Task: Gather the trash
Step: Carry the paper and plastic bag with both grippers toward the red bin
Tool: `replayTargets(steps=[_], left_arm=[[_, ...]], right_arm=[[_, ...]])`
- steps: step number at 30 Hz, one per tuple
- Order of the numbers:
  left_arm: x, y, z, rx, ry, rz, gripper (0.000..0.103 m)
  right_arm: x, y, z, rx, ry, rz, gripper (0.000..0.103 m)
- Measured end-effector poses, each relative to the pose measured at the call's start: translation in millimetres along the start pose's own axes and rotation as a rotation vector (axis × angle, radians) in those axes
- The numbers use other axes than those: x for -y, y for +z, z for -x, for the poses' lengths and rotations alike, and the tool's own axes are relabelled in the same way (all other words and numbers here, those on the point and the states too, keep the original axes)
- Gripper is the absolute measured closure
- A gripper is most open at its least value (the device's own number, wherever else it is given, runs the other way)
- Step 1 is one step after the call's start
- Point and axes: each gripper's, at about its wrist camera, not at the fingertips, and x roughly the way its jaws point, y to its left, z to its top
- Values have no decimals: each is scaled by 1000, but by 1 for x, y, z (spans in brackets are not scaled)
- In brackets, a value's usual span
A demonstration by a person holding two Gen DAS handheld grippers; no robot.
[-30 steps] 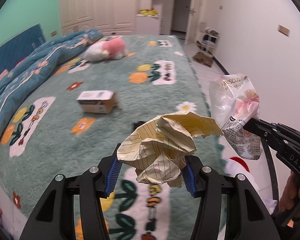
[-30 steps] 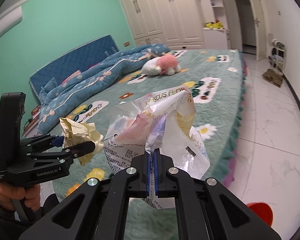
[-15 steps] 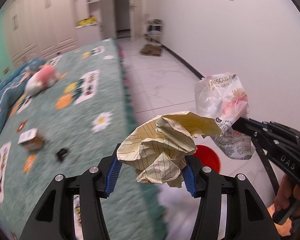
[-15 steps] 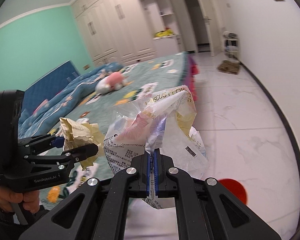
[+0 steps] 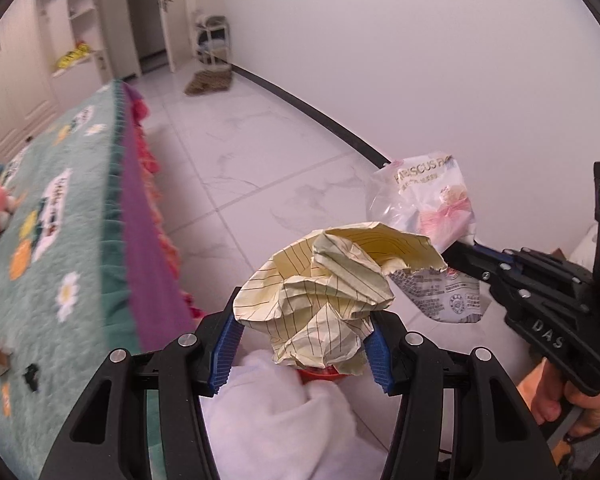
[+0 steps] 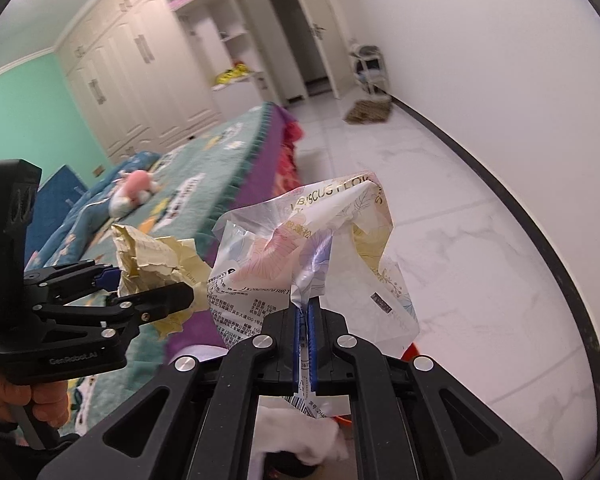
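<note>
From the left wrist, the left gripper (image 5: 302,350) clamps its jaws on the crumpled yellow paper (image 5: 328,292), and the view has swung off the bed (image 5: 60,264) to the white floor (image 5: 268,152), with a red bin (image 5: 320,374) now just under the paper. From the right wrist, the right gripper (image 6: 305,344) pinches the plastic wrapper (image 6: 312,256) in closed jaws, likewise carried from over the bed to above the floor, so dropping both looks next.

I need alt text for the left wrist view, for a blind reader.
The left tongs grip a crumpled yellow lined paper above a white bag. At right, the right tongs pinch a plastic wrapper; a green bed lies at left.
</note>
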Motion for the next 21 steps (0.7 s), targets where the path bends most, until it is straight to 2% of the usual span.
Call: replayTargets(steps=[6,13,21], left_arm=[[10,8,-49,-80,-65,9,47],[21,10,-109,-178,-85,-4,47],[26,10,-158,-262,-96,-4,44]], right_arm=[[43,-14,-20,-49,-56,-68,99],[77,-20,-35,-72,-129,-108,99],[87,-26,-66,-122,-134,-133,99]])
